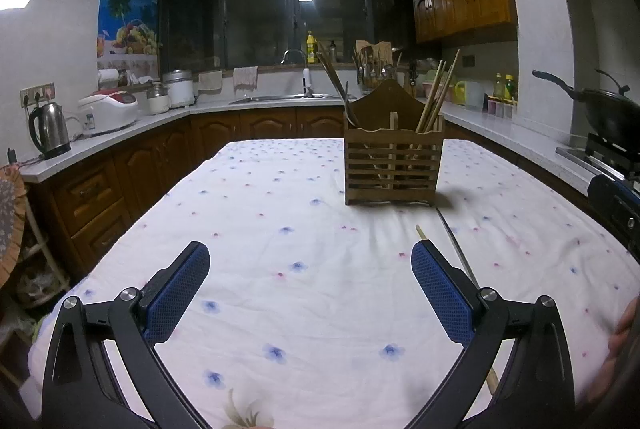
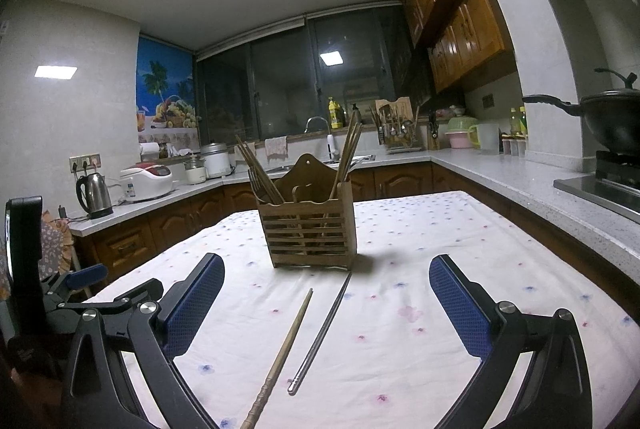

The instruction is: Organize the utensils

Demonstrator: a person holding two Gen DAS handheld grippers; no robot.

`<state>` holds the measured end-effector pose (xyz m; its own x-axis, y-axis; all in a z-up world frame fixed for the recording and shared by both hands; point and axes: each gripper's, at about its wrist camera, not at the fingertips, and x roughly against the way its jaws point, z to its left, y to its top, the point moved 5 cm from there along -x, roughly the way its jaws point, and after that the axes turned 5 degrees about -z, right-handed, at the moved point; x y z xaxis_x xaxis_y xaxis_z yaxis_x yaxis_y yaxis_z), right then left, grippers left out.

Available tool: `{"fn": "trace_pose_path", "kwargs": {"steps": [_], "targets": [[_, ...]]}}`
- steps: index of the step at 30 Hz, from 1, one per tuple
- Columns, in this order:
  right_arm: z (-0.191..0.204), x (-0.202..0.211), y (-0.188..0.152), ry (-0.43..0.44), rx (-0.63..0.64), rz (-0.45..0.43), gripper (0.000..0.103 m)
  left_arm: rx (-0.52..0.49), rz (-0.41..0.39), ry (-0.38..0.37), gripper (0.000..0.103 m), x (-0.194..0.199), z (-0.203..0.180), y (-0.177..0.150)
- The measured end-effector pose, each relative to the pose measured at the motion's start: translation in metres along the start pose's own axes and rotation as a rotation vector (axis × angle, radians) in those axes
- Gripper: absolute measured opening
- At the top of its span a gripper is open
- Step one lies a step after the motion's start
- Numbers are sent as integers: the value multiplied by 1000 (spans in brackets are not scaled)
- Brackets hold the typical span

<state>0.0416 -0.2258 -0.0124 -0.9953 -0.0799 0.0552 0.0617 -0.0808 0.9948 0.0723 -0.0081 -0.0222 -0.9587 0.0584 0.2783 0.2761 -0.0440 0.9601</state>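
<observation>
A slatted wooden utensil holder [image 1: 394,165] [image 2: 310,233] stands on the flowered tablecloth, with chopsticks and dark utensils standing in its compartments. A wooden chopstick [image 2: 284,349] and a metal chopstick [image 2: 322,329] lie side by side on the cloth in front of the holder, between my right gripper's fingers. My right gripper [image 2: 326,293] is open and empty above them. My left gripper [image 1: 310,277] is open and empty to their left; the metal chopstick [image 1: 456,245] and the wooden tip [image 1: 420,231] show just behind its right finger [image 1: 444,295].
The table [image 1: 280,213] is covered by a white flowered cloth. Kitchen counters wrap around it, with a kettle [image 1: 50,129], a rice cooker [image 1: 108,109], a sink [image 1: 280,97] and a wok on the stove [image 1: 608,109]. The left gripper's body [image 2: 60,293] shows at the right view's left edge.
</observation>
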Motion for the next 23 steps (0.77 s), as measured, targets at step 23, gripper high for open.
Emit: {"fn": "trace_pose_path", "kwargs": {"steps": [23], "targets": [[18,-1,-5,-5,-5,30,103,22,31,-27,103,-8,3,2]]}}
